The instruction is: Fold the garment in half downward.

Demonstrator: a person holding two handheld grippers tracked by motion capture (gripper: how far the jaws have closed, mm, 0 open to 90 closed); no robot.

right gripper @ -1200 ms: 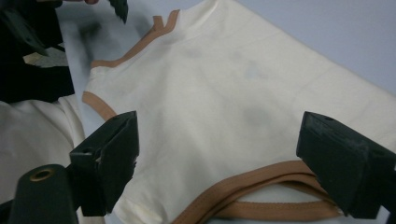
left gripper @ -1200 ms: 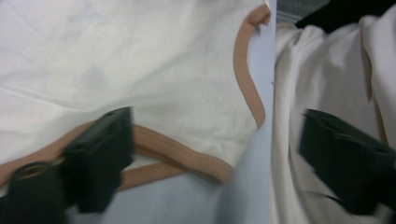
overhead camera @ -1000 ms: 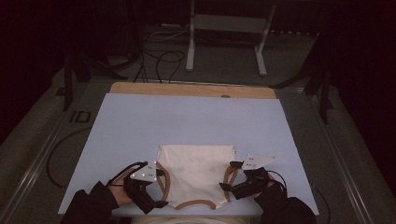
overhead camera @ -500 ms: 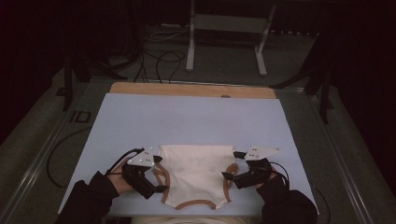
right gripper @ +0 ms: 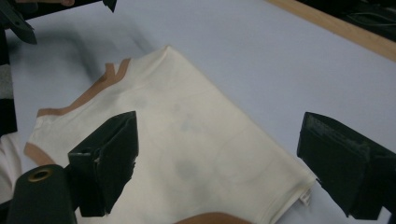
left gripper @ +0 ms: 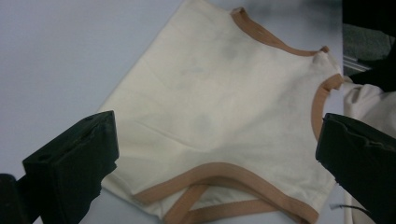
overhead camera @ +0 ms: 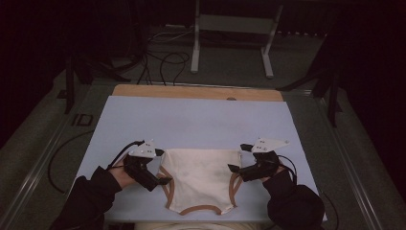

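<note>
A folded cream garment [overhead camera: 201, 177] with tan trim lies flat near the front edge of the pale blue table [overhead camera: 191, 124]. My left gripper [overhead camera: 160, 167] hovers at the garment's left side, open, its jaws spread wide over the tan-edged cloth [left gripper: 224, 121]. At the right side my right gripper [overhead camera: 237, 160] is open too, with the cream fabric [right gripper: 196, 149] lying between and below its jaws. Neither gripper holds the cloth.
More cream cloth [left gripper: 369, 102] hangs off the table's front edge near the person. A wooden strip [overhead camera: 196, 92] borders the far side of the table. Cables [overhead camera: 163, 62] and a metal stand [overhead camera: 234, 24] sit on the dark floor beyond.
Both grippers have let go of the garment's sides and drawn slightly outward and up the table. The garment now lies flat and still.
</note>
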